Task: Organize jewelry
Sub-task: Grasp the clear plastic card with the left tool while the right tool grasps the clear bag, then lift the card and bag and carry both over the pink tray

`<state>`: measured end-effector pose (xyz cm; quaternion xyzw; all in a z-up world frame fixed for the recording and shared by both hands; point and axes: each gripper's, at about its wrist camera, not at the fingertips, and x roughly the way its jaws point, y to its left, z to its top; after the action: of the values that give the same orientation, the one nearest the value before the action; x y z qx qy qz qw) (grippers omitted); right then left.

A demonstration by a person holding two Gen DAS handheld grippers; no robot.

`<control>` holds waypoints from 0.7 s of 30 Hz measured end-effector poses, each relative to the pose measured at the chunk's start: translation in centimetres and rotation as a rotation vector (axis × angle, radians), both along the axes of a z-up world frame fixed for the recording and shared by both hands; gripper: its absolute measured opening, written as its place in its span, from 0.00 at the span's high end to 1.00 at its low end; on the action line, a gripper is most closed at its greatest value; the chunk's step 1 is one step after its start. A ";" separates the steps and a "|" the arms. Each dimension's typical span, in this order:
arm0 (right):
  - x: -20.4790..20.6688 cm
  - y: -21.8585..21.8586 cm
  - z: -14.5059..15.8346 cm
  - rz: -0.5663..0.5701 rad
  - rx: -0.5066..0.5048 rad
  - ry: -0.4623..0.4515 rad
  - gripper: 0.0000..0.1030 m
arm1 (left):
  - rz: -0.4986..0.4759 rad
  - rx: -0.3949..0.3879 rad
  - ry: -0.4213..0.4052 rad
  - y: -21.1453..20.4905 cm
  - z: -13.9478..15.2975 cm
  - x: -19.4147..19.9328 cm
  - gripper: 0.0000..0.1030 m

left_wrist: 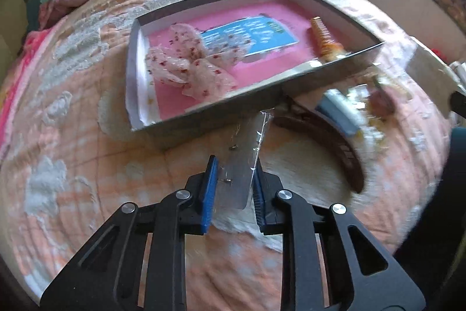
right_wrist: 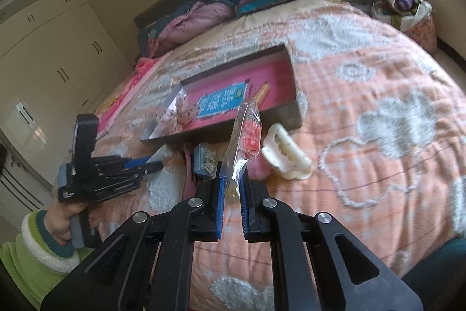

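**Two small packets pinched, box waiting beyond**

My left gripper (left_wrist: 233, 182) has its blue pads narrowed onto a small clear plastic card with tiny earrings (left_wrist: 237, 179), held just above the peach quilted bedspread (left_wrist: 87, 165), near the front wall of the shallow grey box with the pink lining (left_wrist: 291, 77). My right gripper (right_wrist: 232, 185) is clamped on the bottom of a clear cellophane sachet with pink beads inside (right_wrist: 246, 133), which stands up in front of the same box.

Both packets look nearly weightless, thin and slick. The sachet is floppy, so I judge it will sag and swing; a hold low and across the flat film seems safest. The card is stiffer, but its studs are fragile, so I would grip bare plastic.

A white claw hair clip (right_wrist: 287, 155) lies right of the sachet. Right of the box, the left view is blurred: something blue and pink lies there, which I cannot identify. The earrings' design is too small to read.
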<state>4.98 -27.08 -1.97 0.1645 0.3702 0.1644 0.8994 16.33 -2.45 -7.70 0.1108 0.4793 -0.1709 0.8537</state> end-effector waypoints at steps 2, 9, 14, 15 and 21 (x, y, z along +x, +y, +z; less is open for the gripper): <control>-0.4 -0.4 0.6 -0.006 -0.013 -0.022 0.91 | -0.003 -0.025 -0.004 -0.2 0.6 -0.7 0.86; -1.4 -0.6 2.3 -0.003 -0.037 -0.082 0.91 | 0.062 -0.084 -0.042 1.0 3.1 -2.2 0.86; -1.8 -0.3 3.6 0.008 -0.056 -0.118 0.91 | 0.106 -0.117 -0.088 2.2 5.3 -2.4 0.86; -1.8 -0.2 3.8 0.009 -0.060 -0.126 0.91 | 0.113 -0.120 -0.099 2.4 5.9 -2.4 0.86; -1.5 0.6 5.7 0.034 -0.089 -0.169 0.91 | 0.131 -0.167 -0.142 3.0 8.4 -2.0 0.86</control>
<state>3.51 -26.50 3.75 0.1036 0.3025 0.1765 0.9309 14.30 0.53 0.74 0.0194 0.4078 -0.1459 0.9011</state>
